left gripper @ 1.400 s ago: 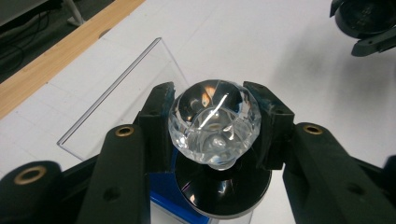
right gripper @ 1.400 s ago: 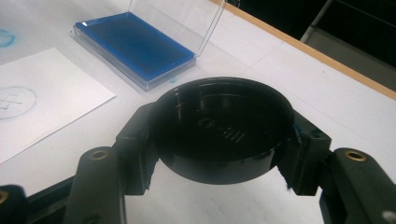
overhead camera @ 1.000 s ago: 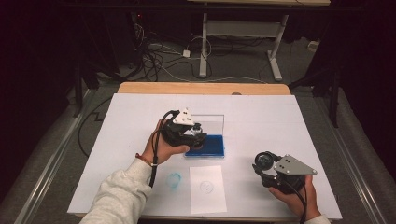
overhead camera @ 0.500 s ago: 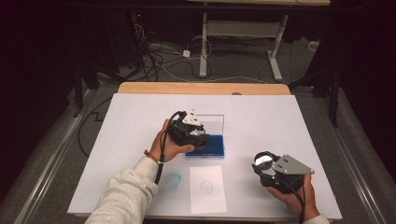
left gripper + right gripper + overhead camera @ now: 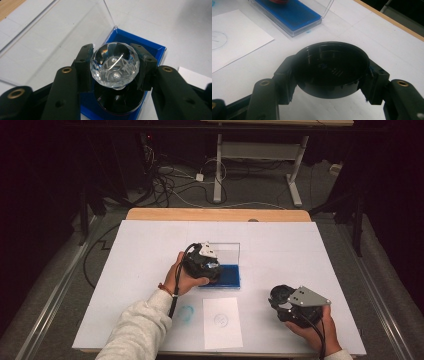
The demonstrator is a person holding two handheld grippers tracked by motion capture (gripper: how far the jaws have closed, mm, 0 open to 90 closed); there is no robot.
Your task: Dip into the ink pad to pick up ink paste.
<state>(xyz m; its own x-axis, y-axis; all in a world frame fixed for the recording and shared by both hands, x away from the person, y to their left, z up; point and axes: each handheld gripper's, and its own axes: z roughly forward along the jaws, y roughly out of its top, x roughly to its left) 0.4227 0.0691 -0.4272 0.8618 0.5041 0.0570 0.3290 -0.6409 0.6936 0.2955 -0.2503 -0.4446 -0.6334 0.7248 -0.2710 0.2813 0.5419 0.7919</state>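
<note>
Since the earlier frame our left gripper (image 5: pixel 204 263) had come forward and down, from just left of the blue ink pad (image 5: pixel 226 276) to directly over it. We judged this to be the inking step: the stamp (image 5: pixel 115 64) was being lowered onto the pad before any print could be made.

Nearest us, at about five o'clock on the white table (image 5: pixel 150 240), our right gripper (image 5: pixel 285 300) sat unmoved, its jaws clamped tight on the black round cap (image 5: pixel 331 68). At six o'clock lay a small paper sheet (image 5: pixel 222 322) bearing a faint round mark, too pale to read; a blue smear (image 5: pixel 186 314) marked the table at seven o'clock.

Farther off, near the centre, the left claw was closed on the stamp's faceted clear knob, a pad pressing each side, its black base low over the blue pad. The clear lid (image 5: pixel 50 35) stood open beyond, at twelve o'clock.

We could read no brand, label or writing anywhere.
</note>
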